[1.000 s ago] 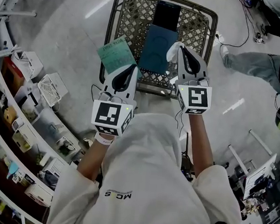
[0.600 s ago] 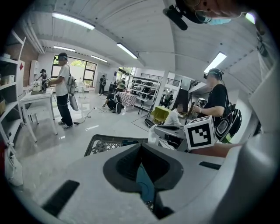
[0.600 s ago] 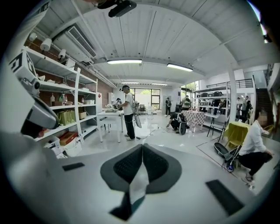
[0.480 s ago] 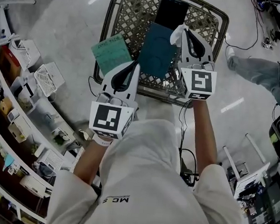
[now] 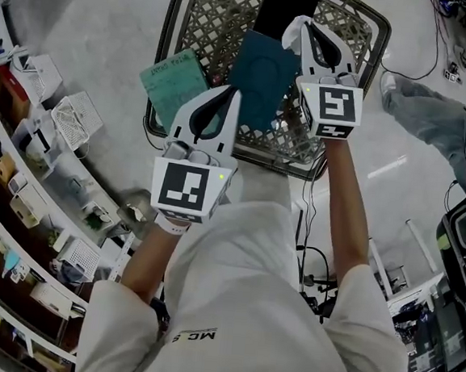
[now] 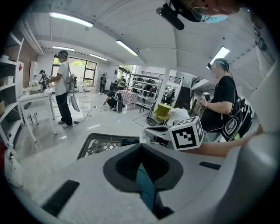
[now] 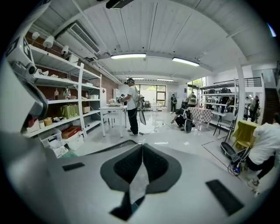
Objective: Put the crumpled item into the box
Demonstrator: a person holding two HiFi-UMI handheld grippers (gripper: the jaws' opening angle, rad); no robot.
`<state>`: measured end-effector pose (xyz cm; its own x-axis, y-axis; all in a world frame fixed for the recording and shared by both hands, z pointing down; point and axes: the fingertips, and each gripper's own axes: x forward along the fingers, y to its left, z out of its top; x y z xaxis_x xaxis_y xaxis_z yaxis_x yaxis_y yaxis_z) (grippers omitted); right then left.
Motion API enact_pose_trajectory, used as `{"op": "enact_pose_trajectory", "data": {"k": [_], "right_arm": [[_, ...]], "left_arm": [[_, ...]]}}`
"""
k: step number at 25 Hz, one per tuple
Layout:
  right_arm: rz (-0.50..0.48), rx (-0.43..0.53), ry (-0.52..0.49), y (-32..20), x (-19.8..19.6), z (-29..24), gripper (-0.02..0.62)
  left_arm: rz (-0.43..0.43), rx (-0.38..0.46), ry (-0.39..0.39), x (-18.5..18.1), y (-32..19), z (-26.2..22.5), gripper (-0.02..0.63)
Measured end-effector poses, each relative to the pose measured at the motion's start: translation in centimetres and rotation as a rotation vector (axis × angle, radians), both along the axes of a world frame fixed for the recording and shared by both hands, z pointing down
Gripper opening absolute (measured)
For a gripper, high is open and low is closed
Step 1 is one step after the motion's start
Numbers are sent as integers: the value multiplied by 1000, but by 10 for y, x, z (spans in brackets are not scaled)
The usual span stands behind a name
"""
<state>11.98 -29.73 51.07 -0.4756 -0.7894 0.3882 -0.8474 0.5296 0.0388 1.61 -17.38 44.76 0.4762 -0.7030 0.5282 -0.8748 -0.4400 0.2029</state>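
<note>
A wire basket (image 5: 284, 157) stands on the floor in front of me. A dark teal box (image 5: 267, 71) lies inside it. My right gripper (image 5: 300, 25) hovers over the basket's far right and is shut on a crumpled white item (image 5: 291, 36). That item shows as a pale film between the jaws (image 7: 138, 183) in the right gripper view. My left gripper (image 5: 235, 95) sits at the box's near left corner. Its jaws are together, with a teal strip (image 6: 144, 188) pinched between them. The left gripper view also shows the right gripper (image 6: 151, 131) beyond the basket rim (image 6: 94, 142).
A light green sheet (image 5: 173, 87) hangs over the basket's left rim, and a black flat item (image 5: 285, 7) lies at its far end. Shelves with bins (image 5: 33, 155) curve along the left. A person's legs (image 5: 434, 110) and floor cables (image 5: 315, 261) are on the right.
Both grippers have moved forward over the basket. The right one has carried the crumpled item farther toward the far end. The left tip now meets the teal box's corner.
</note>
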Motion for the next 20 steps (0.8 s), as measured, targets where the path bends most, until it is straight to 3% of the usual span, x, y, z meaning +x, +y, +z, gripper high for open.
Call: {"op": "enact_pose_trajectory", "data": {"k": [9, 20], "right_arm": [[-73, -25, 31, -25, -8, 46, 20], [-128, -123, 51, -33, -13, 97, 20]], "left_arm": [[-14, -15, -5, 7, -10, 24, 23], [-24, -32, -7, 9, -15, 46, 25]]}}
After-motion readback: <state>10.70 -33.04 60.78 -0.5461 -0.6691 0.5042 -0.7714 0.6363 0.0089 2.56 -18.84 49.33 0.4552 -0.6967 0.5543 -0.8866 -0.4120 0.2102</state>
